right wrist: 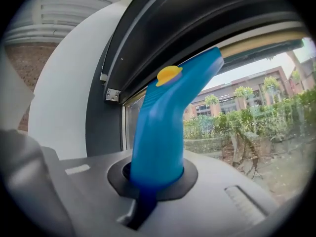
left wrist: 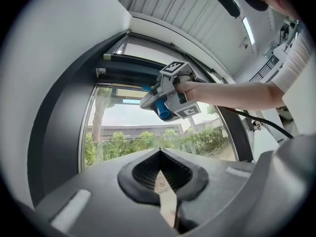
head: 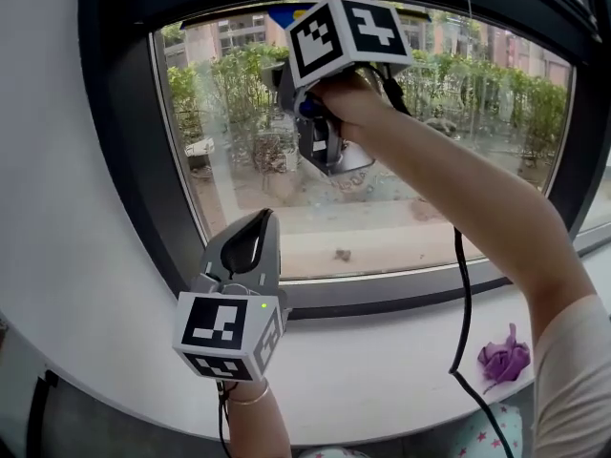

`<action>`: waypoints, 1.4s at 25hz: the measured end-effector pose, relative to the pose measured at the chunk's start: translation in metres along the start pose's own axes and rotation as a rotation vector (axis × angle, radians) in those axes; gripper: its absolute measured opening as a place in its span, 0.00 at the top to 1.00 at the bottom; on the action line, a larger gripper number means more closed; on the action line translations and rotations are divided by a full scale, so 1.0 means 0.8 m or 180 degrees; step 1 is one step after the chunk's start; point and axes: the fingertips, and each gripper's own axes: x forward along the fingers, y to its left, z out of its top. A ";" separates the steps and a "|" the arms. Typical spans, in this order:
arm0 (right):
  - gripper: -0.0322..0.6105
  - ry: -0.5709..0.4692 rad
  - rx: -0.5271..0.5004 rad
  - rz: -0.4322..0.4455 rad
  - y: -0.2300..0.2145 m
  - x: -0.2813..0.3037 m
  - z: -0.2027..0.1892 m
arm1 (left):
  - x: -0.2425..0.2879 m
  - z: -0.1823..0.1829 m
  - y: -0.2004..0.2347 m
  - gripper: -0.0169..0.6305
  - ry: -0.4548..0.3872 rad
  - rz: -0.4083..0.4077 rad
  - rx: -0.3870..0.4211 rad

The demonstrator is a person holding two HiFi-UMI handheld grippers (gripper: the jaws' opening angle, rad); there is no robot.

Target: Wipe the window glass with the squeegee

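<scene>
My head camera looks forward and down at the window [head: 382, 222], which fills the top of its picture. The camera on my left tongs [head: 260, 219] sits low and looks up at the same glass. The one on my right tongs [right wrist: 157, 174] looks along the squeegee [right wrist: 163, 127], very close to the window's top left corner. All three see the bushes [head: 239, 84] outside.

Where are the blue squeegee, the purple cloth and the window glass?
Blue plastic squeegee [right wrist: 158, 132]: right gripper view, its handle.
Purple crumpled cloth [head: 503, 359]: head view, its middle.
Window glass [head: 382, 227]: head view, lower pane.

Right gripper [right wrist: 155, 173] raised, jaws clamped, left gripper [head: 260, 219] low, jaws together
</scene>
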 end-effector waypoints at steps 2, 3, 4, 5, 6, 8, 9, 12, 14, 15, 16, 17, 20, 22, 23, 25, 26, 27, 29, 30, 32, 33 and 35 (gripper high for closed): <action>0.91 0.0068 0.0017 0.0037 -0.001 -0.001 -0.005 | -0.004 -0.014 -0.008 0.97 0.0009 -0.0038 -0.0101; 0.91 0.0108 0.0034 0.0063 -0.002 -0.001 -0.008 | -0.005 -0.019 -0.011 0.97 0.0006 -0.0060 -0.0143; 0.91 0.0141 0.0042 0.0084 -0.002 -0.002 -0.011 | -0.004 -0.022 -0.012 0.97 0.0000 -0.0077 -0.0180; 0.91 0.0163 0.0037 0.0094 -0.003 -0.002 -0.014 | -0.004 -0.024 -0.013 0.97 -0.0009 -0.0084 -0.0213; 0.91 0.0179 0.0025 0.0094 -0.004 -0.002 -0.019 | -0.004 -0.024 -0.013 0.97 -0.0021 -0.0082 -0.0239; 0.91 0.0195 0.0025 0.0093 -0.005 -0.002 -0.029 | -0.008 -0.023 -0.015 0.97 -0.0049 -0.0068 -0.0267; 0.91 0.0195 0.0035 0.0093 -0.006 -0.001 -0.034 | -0.011 -0.020 -0.017 0.97 -0.0065 -0.0062 -0.0279; 0.91 0.0199 0.0048 0.0097 -0.007 -0.002 -0.049 | -0.024 -0.012 -0.022 0.97 -0.0131 -0.0045 -0.0344; 0.91 0.0225 0.0028 0.0099 -0.007 -0.001 -0.059 | -0.033 -0.011 -0.025 0.97 -0.0176 -0.0026 -0.0386; 0.91 0.0238 0.0021 0.0100 -0.007 0.000 -0.064 | -0.036 -0.012 -0.026 0.97 -0.0174 -0.0015 -0.0391; 0.91 0.0246 0.0022 0.0100 -0.007 0.002 -0.070 | -0.038 -0.015 -0.027 0.97 -0.0146 -0.0003 -0.0380; 0.91 0.0246 0.0030 0.0101 -0.007 0.003 -0.075 | -0.040 -0.019 -0.030 0.97 -0.0095 0.0009 -0.0348; 0.91 0.0230 0.0078 0.0128 -0.005 0.005 -0.096 | -0.039 -0.035 -0.043 0.97 0.0070 0.0069 -0.0197; 0.91 0.0238 0.0108 0.0141 -0.005 0.006 -0.111 | -0.034 -0.048 -0.052 0.97 0.0171 0.0073 -0.0118; 0.91 0.0238 0.0118 0.0138 -0.005 0.006 -0.118 | -0.030 -0.054 -0.056 0.97 0.0213 0.0064 -0.0090; 0.91 0.0237 0.0120 0.0127 -0.006 0.007 -0.128 | -0.023 -0.066 -0.062 0.97 0.0273 0.0042 -0.0029; 0.91 0.0248 0.0114 0.0123 -0.006 0.007 -0.135 | -0.020 -0.071 -0.065 0.97 0.0293 0.0027 -0.0014; 0.91 0.0265 0.0107 0.0121 -0.006 0.007 -0.142 | -0.018 -0.076 -0.068 0.97 0.0308 0.0011 -0.0022; 0.91 0.0300 0.0093 0.0119 -0.006 0.007 -0.157 | -0.018 -0.084 -0.071 0.97 0.0325 -0.0011 -0.0072; 0.91 0.0309 0.0086 0.0116 -0.007 0.007 -0.163 | -0.018 -0.087 -0.070 0.97 0.0336 -0.0009 -0.0091; 0.91 0.0317 0.0082 0.0104 -0.009 0.007 -0.170 | -0.019 -0.092 -0.067 0.97 0.0374 0.0003 -0.0120; 0.91 0.0321 0.0091 0.0099 -0.009 0.008 -0.172 | -0.020 -0.093 -0.066 0.97 0.0393 0.0008 -0.0126; 0.91 0.0331 0.0128 0.0100 -0.010 0.009 -0.175 | -0.020 -0.092 -0.062 0.97 0.0420 0.0012 -0.0117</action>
